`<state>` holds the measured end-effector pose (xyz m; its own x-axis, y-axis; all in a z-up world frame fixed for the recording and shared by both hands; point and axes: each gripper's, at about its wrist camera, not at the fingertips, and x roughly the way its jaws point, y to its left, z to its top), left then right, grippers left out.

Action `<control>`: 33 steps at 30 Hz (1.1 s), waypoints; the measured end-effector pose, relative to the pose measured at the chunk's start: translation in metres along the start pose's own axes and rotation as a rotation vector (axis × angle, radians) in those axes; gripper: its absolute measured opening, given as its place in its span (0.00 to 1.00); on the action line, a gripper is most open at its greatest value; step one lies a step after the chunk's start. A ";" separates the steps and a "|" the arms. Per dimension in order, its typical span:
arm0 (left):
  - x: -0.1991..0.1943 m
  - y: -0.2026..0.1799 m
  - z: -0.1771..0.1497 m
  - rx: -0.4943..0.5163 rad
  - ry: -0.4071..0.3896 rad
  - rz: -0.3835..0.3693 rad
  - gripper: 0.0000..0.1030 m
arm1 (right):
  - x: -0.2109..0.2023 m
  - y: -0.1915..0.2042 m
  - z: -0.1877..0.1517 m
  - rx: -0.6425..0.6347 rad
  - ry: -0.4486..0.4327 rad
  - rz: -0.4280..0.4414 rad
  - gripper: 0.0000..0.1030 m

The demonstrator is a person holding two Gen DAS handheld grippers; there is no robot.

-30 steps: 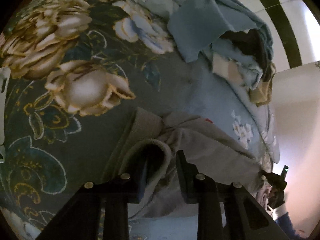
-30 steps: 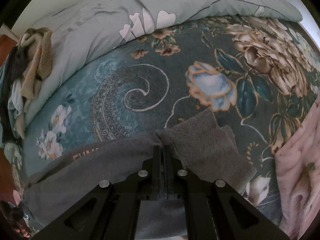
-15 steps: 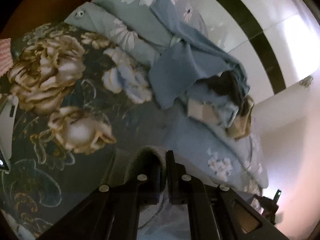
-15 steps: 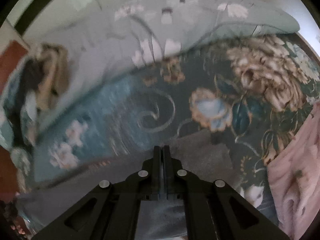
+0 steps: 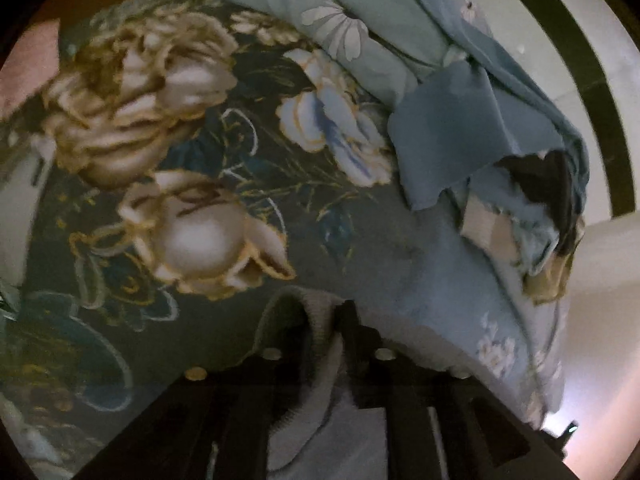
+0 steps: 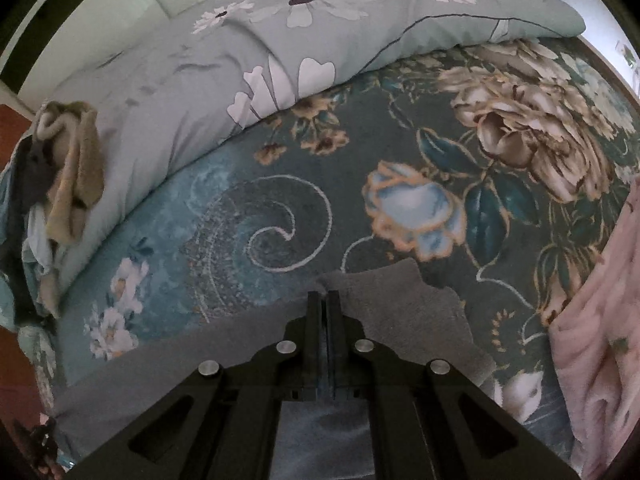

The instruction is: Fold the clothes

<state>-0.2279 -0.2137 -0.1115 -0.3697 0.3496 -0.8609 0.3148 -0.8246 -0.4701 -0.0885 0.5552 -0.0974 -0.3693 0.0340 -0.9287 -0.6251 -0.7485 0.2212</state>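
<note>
Floral bedspread [image 6: 280,184] carries grey garment [image 6: 400,312]. Right gripper [image 6: 324,296] clenched on its edge; left gripper [image 5: 324,320] opening, ribbed hem between fingers. Step: lifting edge. Next: carry it over evenly.

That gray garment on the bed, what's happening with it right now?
A person is folding the gray garment on the floral bedspread, one handheld gripper per hand. The right gripper is shut on its edge. The left gripper has the ribbed cuff between its opening jaws. A pile of other clothes waits by the pale quilt.
</note>
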 end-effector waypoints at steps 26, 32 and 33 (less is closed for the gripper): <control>0.042 -0.113 -0.196 0.113 0.200 -0.072 0.50 | -0.017 -0.111 -0.076 0.419 -0.004 0.286 0.25; 0.055 -0.118 -0.203 0.115 0.236 -0.002 0.50 | -0.026 -0.109 -0.070 0.382 -0.052 0.343 0.06; 0.054 -0.116 -0.202 0.107 0.232 0.003 0.50 | -0.032 -0.108 -0.071 0.361 -0.065 0.359 0.06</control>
<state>-0.1075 -0.0087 -0.1426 -0.1541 0.4296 -0.8898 0.2171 -0.8638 -0.4547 0.0394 0.5880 -0.1126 -0.6395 -0.1335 -0.7571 -0.6441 -0.4445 0.6225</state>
